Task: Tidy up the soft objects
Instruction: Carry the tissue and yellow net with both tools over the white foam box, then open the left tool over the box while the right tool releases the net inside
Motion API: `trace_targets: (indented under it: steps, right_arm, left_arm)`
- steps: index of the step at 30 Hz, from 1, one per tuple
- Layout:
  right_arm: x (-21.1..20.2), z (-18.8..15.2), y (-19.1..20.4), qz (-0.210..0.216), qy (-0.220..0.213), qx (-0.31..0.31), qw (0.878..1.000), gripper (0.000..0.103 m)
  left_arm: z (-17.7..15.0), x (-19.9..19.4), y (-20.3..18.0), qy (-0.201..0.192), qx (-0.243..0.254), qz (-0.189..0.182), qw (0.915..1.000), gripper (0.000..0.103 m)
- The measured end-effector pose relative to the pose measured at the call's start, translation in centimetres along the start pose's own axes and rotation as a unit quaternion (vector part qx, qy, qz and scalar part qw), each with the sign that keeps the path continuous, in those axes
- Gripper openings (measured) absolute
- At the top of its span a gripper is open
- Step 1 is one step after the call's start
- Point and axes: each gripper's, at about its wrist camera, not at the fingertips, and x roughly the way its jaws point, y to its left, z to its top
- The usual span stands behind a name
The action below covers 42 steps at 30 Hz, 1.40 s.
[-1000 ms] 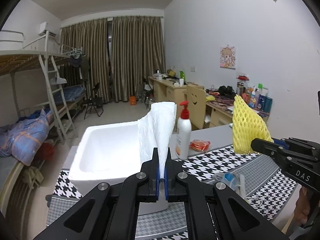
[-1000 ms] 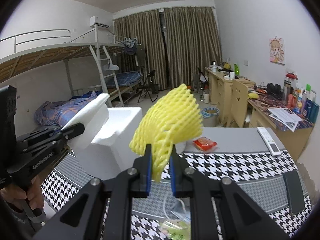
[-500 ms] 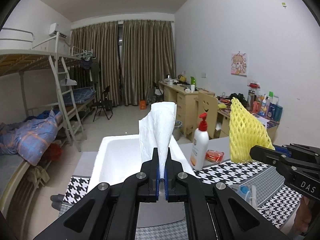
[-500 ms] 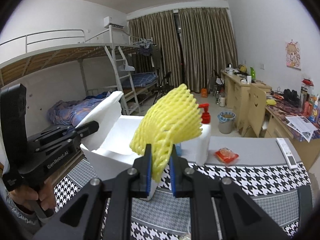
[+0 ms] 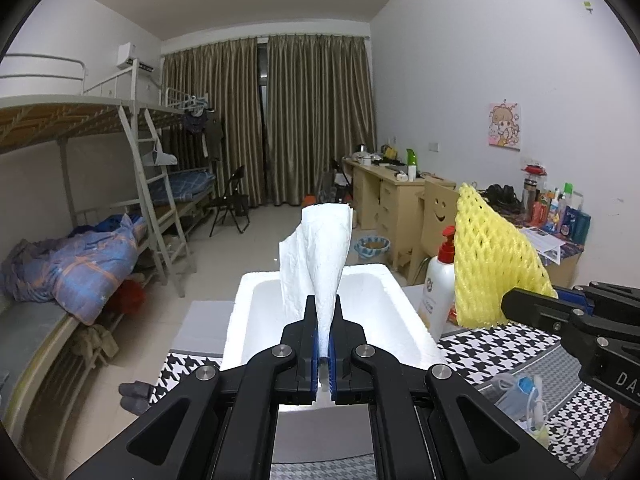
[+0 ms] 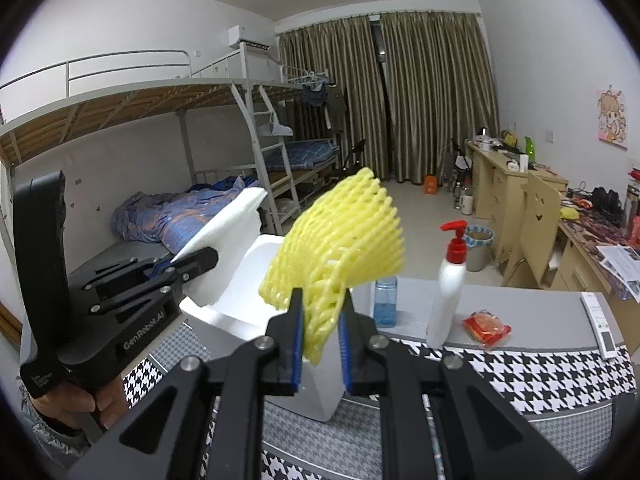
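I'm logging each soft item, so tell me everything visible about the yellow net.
The yellow net is a foam mesh sleeve with open diamond cells, soft and springy-looking. The right gripper pinches its lower end; the rest fans upward, tilted, in the air. It hangs near the white foam box, touching only the fingers.

Both wrist fisheyes look forward along their fingers, close above the houndstooth worktop (image 5: 500,356), toward the curtained far wall. Each sees the other gripper; both share the white foam box (image 5: 372,280) and pump bottle (image 6: 448,288).
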Motion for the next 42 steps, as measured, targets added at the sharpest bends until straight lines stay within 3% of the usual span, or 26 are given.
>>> trace_targets:
  steps: [20, 22, 24, 26, 33, 42]
  right_arm:
    - [2.2, 0.8, 0.6, -0.003, 0.026, -0.007, 1.000, 0.018]
    - [2.4, 0.9, 0.6, -0.005, 0.028, -0.005, 1.000, 0.018]
    - [2.7, 1.0, 0.7, -0.004, 0.031, -0.003, 0.999, 0.018]
    - [2.9, 0.9, 0.7, -0.001, 0.035, -0.003, 0.999, 0.018]
    - [3.6, 1.0, 0.9, -0.001, 0.042, -0.003, 0.999, 0.018]
    - [4.7, 1.5, 1.8, 0.002, 0.051, -0.010, 0.999, 0.018]
  left_arm:
    - [-0.2, 5.0, 0.8, 0.052, 0.007, 0.005, 0.9986, 0.007]
    - [-0.3, 5.1, 1.0, 0.054, 0.009, 0.009, 0.9985, 0.021]
    - [-0.3, 5.0, 1.2, 0.051, 0.007, 0.013, 0.9986, 0.063]
    - [-0.2, 4.5, 1.4, 0.033, 0.007, 0.021, 0.9992, 0.077]
    - [-0.1, 3.4, 2.0, 0.011, -0.003, 0.034, 0.9994, 0.097]
    - [0.0, 1.6, 3.2, -0.009, -0.023, 0.038, 0.9990, 0.102]
